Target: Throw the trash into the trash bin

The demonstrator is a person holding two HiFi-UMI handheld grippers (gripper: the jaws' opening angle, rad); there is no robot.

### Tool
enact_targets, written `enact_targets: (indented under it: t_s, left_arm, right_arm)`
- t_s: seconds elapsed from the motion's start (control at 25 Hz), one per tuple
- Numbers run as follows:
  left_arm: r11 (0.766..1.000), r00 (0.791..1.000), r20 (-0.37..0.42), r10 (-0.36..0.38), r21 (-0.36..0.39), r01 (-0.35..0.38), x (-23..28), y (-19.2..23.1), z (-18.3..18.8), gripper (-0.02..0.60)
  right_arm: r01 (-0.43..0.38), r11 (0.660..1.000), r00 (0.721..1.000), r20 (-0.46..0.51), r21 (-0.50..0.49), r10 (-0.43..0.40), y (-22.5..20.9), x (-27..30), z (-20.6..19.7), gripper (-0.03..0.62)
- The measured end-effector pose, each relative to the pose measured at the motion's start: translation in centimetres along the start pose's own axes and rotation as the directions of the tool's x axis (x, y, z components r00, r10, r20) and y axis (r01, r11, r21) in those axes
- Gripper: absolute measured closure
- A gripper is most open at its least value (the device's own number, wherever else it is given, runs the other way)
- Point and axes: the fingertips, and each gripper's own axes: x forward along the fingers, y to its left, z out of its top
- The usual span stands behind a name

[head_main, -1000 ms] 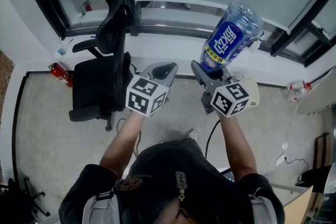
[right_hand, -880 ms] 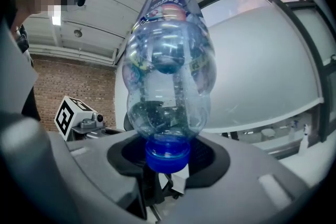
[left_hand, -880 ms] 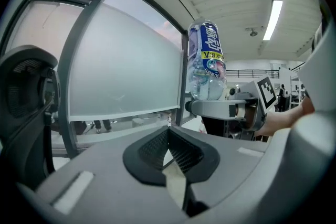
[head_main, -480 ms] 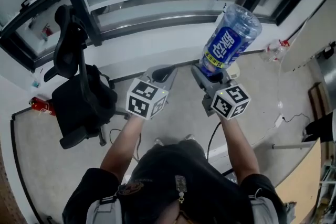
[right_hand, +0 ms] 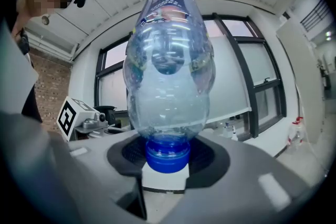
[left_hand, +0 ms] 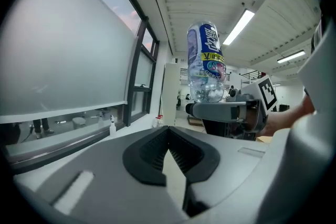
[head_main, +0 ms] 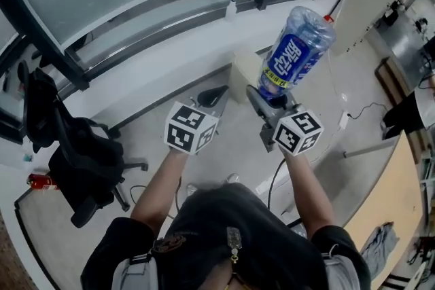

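Observation:
A clear plastic bottle with a blue label stands cap-down in my right gripper. In the right gripper view the jaws are shut on its blue cap and neck, and the bottle fills the middle. The left gripper is held beside it to the left, shut, with nothing between its fingers. From the left gripper view the bottle and the right gripper show ahead on the right. A pale beige bin-like box stands on the floor by the wall, partly hidden by the bottle.
A black office chair stands at the left with a red extinguisher beyond it. A glazed wall with a low sill runs along the top; a spray bottle sits on it. A wooden desk edge is at the right.
The view has swung to the right: the chair slid towards the left edge and the beige box came in front of the grippers. Both grippers kept their pose and hold.

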Motion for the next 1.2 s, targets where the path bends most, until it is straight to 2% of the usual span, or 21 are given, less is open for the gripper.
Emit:
enact_targets:
  t_s: [0.28,0.52,0.84,1.04,1.2]
  left_arm:
    - [0.992,0.992,-0.019,-0.122,0.038,0.123,8.2,-6.4,1.4,0.578]
    - [0.98,0.982,-0.04,-0.184,0.069,0.187,15.4,-12.2,2.9,0.578]
    - [0.965,0.966,-0.063,-0.249,0.07,0.253,19.8,-13.9,2.8,0.578]
    - [0.96,0.961,-0.081,-0.264,0.071,0.27,21.8,-13.3,1.4,0.578]
    - [0.953,0.953,-0.089,-0.288,0.071,0.295,25.2,-12.2,0.4,0.578]
  right_arm:
    - [0.143,0.989,0.99,0.001,-0.027,-0.143,-7.9,-6.5,0.6,0.416]
    - [0.21,0.978,0.977,0.036,-0.003,-0.209,-15.1,-12.2,1.8,0.417]
    - [0.267,0.964,0.962,0.051,0.012,-0.268,-18.8,-14.1,1.9,0.417]
    - [0.295,0.955,0.953,0.066,0.031,-0.297,-20.9,-14.0,0.5,0.416]
    - [0.312,0.95,0.947,0.069,0.027,-0.314,-24.1,-12.7,-0.9,0.416]
